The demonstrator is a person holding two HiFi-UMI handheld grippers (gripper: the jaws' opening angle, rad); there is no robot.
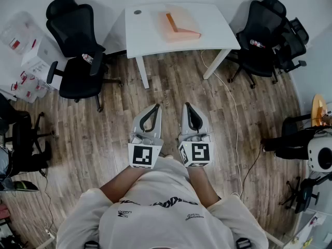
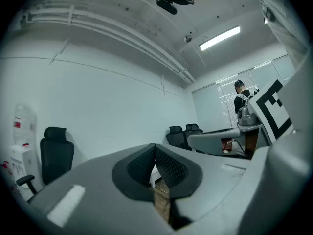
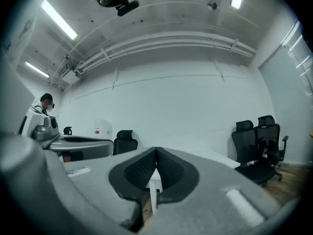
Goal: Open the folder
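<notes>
Wood-plank floor (image 1: 104, 134) under everything. White table (image 1: 145, 35) ahead at the top of the head view, with one long edge facing the person. Black office chair (image 1: 78, 61) off the table's left end, a cluster of black chairs (image 1: 262, 45) off its right end, both clear of the straight line to the table. White boxes (image 1: 33, 56) with red labels stacked by the wall at far left. Pale cable (image 1: 236, 113) trailing over the floor from the table's right leg toward the person, right of both grippers. Open floor between grippers and table.

Folder (image 1: 179, 24), translucent pink with an orange strip, flat on the table about midway between its ends, covering most of the depth from the far edge and ending short of the near edge. Small dark disc (image 1: 137, 12) near the table's far-left corner, apart from the folder.

Left gripper (image 1: 155, 107) and right gripper (image 1: 187, 106) side by side, held level in front of the person's chest and pointing at the table. Jaws of each pressed together at the tips, nothing between them. Folder well apart from both, straight ahead, touched by neither.
</notes>
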